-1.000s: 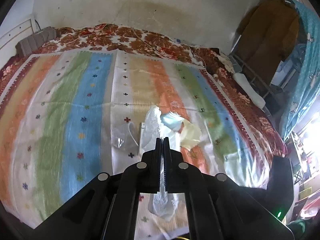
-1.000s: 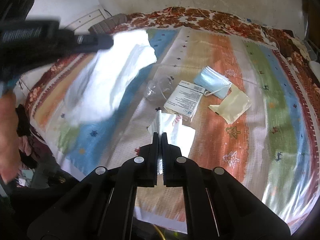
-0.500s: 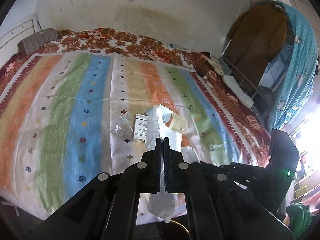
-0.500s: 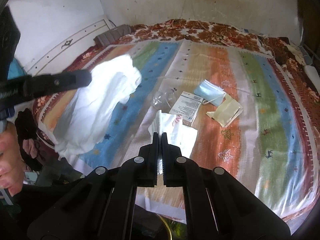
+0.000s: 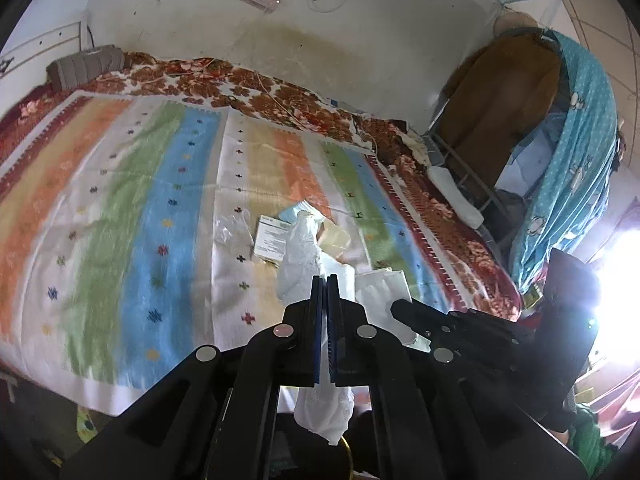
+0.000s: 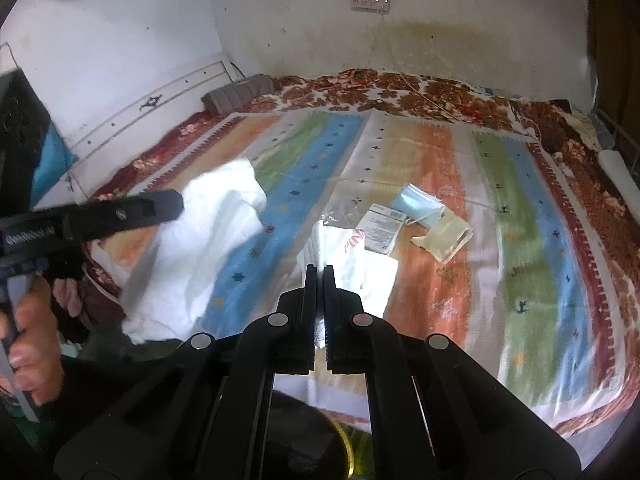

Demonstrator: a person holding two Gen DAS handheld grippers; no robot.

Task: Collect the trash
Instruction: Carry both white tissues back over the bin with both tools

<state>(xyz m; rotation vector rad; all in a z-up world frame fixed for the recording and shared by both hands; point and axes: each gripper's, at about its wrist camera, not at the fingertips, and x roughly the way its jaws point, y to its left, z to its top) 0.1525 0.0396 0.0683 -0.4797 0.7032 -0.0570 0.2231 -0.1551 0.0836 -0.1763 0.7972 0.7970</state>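
My left gripper [image 5: 325,278] is shut on a crumpled white tissue [image 5: 300,256] that hangs below the fingers; in the right wrist view the left gripper [image 6: 176,204] shows at the left with the tissue [image 6: 216,240]. My right gripper [image 6: 319,268] is shut on a white plastic bag with red print [image 6: 360,264], held over the near edge of the striped bedspread [image 6: 520,280]. On the bedspread lie a clear wrapper [image 6: 340,208], a small white box [image 6: 380,228], a blue face mask [image 6: 416,208] and a pale yellow packet [image 6: 444,240].
Beneath both grippers, off the bed's near edge, a dark round container with a yellow rim [image 6: 348,452] shows. A person's hand [image 6: 28,344] grips the left tool. A clothes rack with a blue cloth [image 5: 568,168] stands right of the bed; a wall lies behind.
Both grippers have pulled back from the middle of the bed towards its near edge and risen, each still carrying its white item. The trash on the bedspread now looks farther away.
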